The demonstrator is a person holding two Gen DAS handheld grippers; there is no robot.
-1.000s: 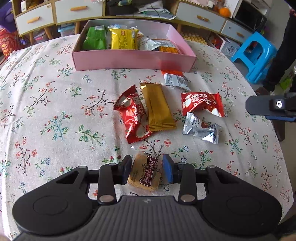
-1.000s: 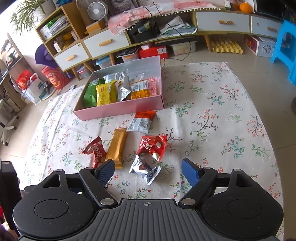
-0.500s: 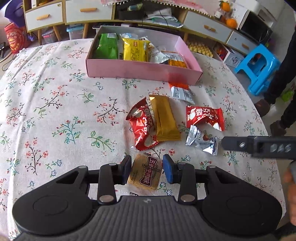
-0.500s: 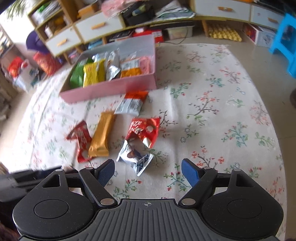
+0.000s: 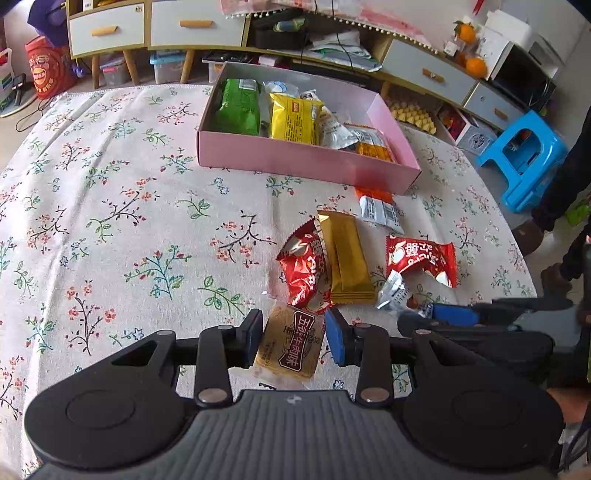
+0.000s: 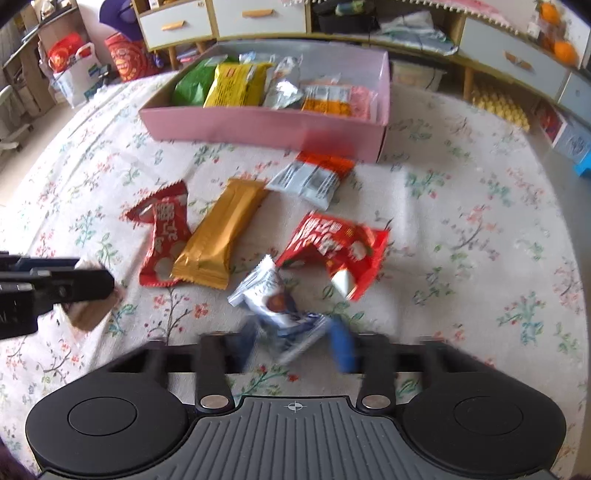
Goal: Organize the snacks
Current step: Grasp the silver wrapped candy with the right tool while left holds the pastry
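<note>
My left gripper (image 5: 293, 336) is shut on a brown square snack packet (image 5: 290, 347), held just above the floral tablecloth. In the right wrist view my right gripper (image 6: 295, 339) is blurred and its jaws are closing on the near end of a silver and blue packet (image 6: 273, 299), which lies between the pads. Close by lie a red packet (image 6: 162, 236), a gold bar (image 6: 218, 236), a torn red packet (image 6: 336, 247) and an orange and white packet (image 6: 314, 177). Behind them the pink box (image 6: 258, 125) holds several snacks.
The round table's edge curves close on the right, with a blue stool (image 5: 524, 155) and a person's dark legs (image 5: 565, 184) beyond it. Low cabinets with drawers (image 5: 195, 26) line the back wall. The left half of the tablecloth (image 5: 110, 221) bears nothing.
My right gripper came down onto the silver packet and its wide jaws closed in around it. My left gripper rose slightly with the brown packet still in it.
</note>
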